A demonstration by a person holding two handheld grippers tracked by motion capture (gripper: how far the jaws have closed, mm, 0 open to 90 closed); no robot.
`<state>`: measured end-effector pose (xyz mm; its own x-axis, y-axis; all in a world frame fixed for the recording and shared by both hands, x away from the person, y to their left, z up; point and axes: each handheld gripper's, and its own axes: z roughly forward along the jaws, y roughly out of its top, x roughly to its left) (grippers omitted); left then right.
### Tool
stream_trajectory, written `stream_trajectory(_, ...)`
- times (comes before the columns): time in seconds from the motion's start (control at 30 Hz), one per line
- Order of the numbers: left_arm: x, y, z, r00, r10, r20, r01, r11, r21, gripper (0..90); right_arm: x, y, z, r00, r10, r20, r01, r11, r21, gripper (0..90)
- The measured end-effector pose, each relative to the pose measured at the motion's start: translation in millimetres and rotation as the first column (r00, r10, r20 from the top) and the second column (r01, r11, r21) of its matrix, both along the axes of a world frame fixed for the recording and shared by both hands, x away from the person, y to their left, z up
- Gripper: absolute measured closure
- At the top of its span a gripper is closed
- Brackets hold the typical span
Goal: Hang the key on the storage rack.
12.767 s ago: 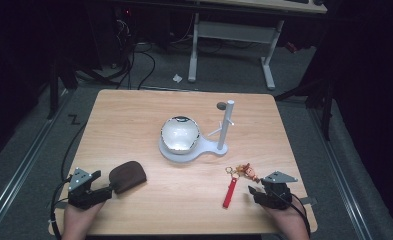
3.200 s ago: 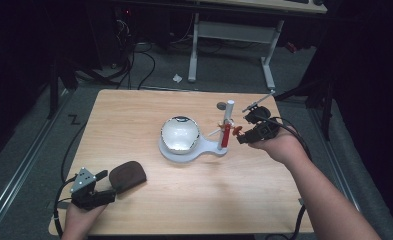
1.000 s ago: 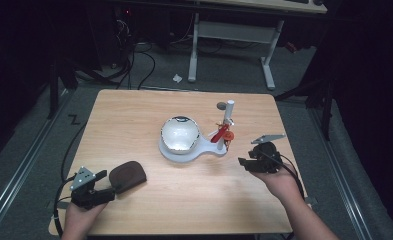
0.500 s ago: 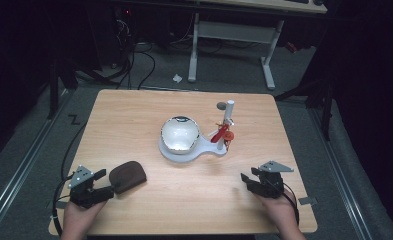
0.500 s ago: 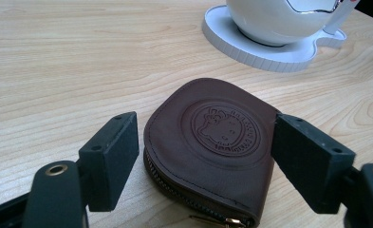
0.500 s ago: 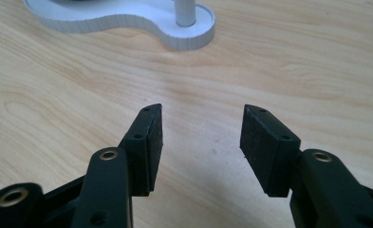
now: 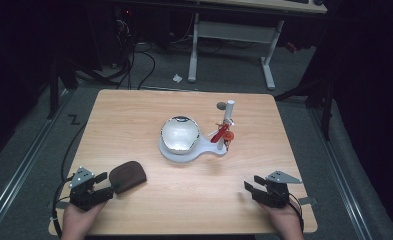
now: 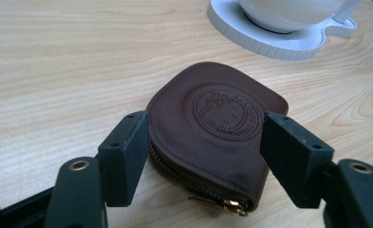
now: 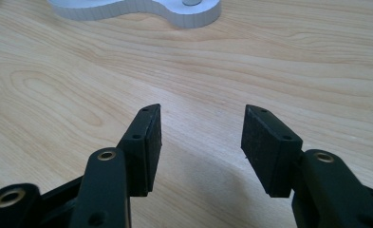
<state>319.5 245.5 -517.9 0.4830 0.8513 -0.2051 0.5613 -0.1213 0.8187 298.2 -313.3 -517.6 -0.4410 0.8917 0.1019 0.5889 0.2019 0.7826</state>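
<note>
Left claw (image 8: 203, 156): spread wide around the brown pouch (image 8: 212, 128), not squeezing it.
Right claw (image 9: 200, 142): released, empty, over bare tabletop (image 9: 269, 57).
Pouch: flat, zipper toward the camera.

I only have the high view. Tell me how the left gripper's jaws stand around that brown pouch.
Observer: The left gripper is open, one jaw on each side of the brown pouch.
Operator: Give me the pouch's top detail.
Observer: A round embossed emblem faces up, and a brass zipper pull sits at the near edge.
Operator: Report the right gripper.
Observer: The right gripper is open, with bare table between its jaws.
</note>
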Motion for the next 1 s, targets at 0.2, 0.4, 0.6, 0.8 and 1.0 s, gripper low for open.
stream_trajectory(0.2, 5.8, 3.3, -4.7, 0.9988, 0.044, -0.023, -0.044, 0.9989, -0.018, 40.3, 2.5, 4.8, -4.1, 0.9989, 0.045, -0.009, -0.045, 0.999, -0.027, 48.7)
stream_trajectory(0.4, 12.0, 6.8, -7.9, 0.9966, 0.073, -0.038, -0.075, 0.9959, -0.051, 57.7, 4.0, 4.6, -7.2, 0.9981, 0.058, -0.022, -0.059, 0.998, -0.023, 48.7)
stream_trajectory(0.6, 16.1, 14.6, -11.4, 0.9927, 0.105, -0.059, -0.111, 0.9882, -0.106, 68.2, 3.7, 6.2, -7.6, 0.9981, 0.055, -0.027, -0.056, 0.998, -0.028, 48.4)
stream_trajectory(0.8, 16.5, 19.9, -12.3, 0.9924, 0.048, -0.113, -0.066, 0.9856, -0.156, 66.6, 3.8, 8.0, -8.0, 0.9980, 0.056, -0.031, -0.057, 0.998, -0.035, 48.2)
stream_trajectory(1.0, 5.3, 10.3, -12.5, 0.9859, -0.060, -0.156, 0.031, 0.9835, -0.178, 60.6, 3.0, 6.3, -7.4, 0.9981, 0.055, -0.029, -0.056, 0.998, -0.037, 48.2)
